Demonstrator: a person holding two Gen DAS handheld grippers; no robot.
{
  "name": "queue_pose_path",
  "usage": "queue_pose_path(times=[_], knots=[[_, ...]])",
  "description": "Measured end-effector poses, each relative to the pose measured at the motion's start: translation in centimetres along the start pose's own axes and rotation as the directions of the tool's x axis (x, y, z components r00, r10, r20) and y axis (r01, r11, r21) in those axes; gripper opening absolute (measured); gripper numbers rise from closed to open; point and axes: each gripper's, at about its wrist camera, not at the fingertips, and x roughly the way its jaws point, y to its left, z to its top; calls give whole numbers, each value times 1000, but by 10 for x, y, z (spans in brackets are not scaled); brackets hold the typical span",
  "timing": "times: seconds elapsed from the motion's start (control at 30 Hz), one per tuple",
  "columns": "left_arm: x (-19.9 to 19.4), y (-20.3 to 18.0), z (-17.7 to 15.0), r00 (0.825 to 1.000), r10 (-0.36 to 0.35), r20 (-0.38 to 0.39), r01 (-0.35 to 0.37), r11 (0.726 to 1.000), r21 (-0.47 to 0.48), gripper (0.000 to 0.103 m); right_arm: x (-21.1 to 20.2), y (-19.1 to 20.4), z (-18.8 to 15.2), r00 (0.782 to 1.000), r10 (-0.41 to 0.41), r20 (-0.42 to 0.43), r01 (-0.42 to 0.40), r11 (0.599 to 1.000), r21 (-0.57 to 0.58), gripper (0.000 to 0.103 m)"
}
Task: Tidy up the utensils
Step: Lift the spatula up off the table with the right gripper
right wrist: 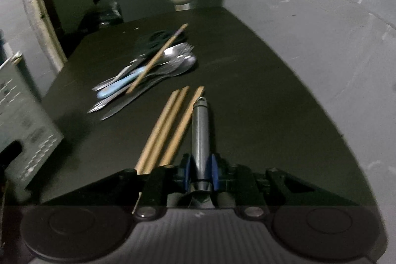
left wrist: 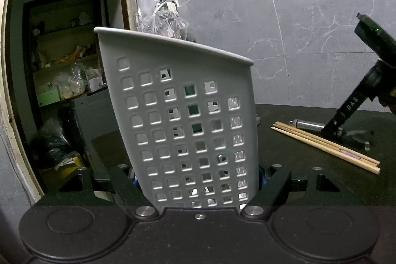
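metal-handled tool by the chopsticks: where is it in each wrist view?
Left wrist: metal-handled tool lies far right on the dark table, behind the loose chopsticks, under the right gripper.
Right wrist: bottom centre, handle running up the frame between the blue fingers.
Shared landmark: the three loose chopsticks beside it.

right hand-held gripper (right wrist: 201, 173) clamps steel handle (right wrist: 200, 130) | chopsticks (right wrist: 168, 125) just left | cutlery pile (right wrist: 153, 66) beyond

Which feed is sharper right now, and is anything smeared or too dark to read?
Left wrist view: sharp, holder holes crisp, doorway dim. Right wrist view: motion-smeared, utensil pile soft; metal handle near the right gripper clearest.
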Motion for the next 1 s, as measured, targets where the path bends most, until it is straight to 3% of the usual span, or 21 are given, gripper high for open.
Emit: queue_pose_path(times=[0.37, 0.5, 0.73, 1.0], knots=[[0, 0, -2, 1000, -2, 3, 2, 1000, -1, 79, -9, 45, -13, 994, 95, -47, -98, 993, -59, 20], [0, 1, -2, 1000, -1, 4, 1, 1000, 0, 79, -9, 56, -15, 997, 68, -47, -73, 991, -113, 21], [-1, 0, -3, 1000, -1, 4, 1, 1000, 1, 79, 2, 56, -3, 997, 57, -52, -64, 988, -142, 34], [-1, 0, -3, 1000, -1, 4, 1, 1000, 1, 79, 18, 50, 15, 996, 57, -66, -66, 989, -130, 36]])
